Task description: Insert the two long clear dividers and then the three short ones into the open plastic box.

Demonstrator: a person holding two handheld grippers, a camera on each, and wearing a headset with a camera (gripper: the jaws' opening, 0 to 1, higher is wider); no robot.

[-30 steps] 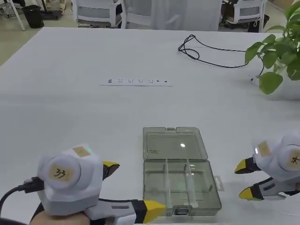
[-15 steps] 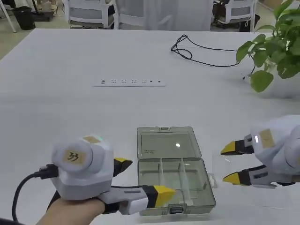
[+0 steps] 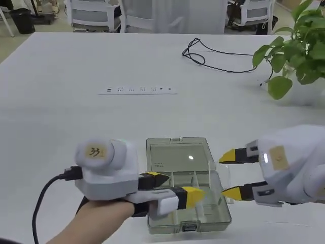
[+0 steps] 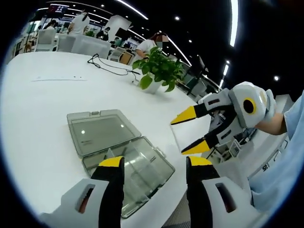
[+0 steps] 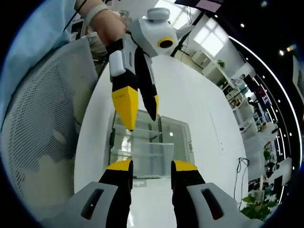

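Nearest in head view: a hand (image 3: 96, 223) holds the L gripper (image 3: 175, 187), w/ a black wire going off its back. Its jaws are open w/ nothing btwn them, and they hang over the front left part of the open plastic box (image 3: 213, 218). L gripper view shows the same: yellow tips wide apart, box under them.

The box sits on the white desk (image 3: 76, 127), near the front edge. Two long dividers (image 3: 196, 179) already stand in the base, side by side, running front to back. The lid (image 3: 177, 155) lies flat on the desk behind the base.

R gripper (image 3: 227, 175) is just by the right side of the box, tips pointing at it. Its jaws grip a clear divider (image 3: 219, 175), one tip on each end, so they stand partly apart. In R gripper view the clear divider (image 5: 149, 154) sits just past the tips, w/ the box behind it and the L gripper (image 5: 137, 107) coming down from the top.

Further back on the desk: a white power strip (image 3: 138, 90), then a black cable (image 3: 213, 53) in loops. A green plant (image 3: 294, 56) is at the far right. Chairs (image 3: 96, 12) stand past the desk
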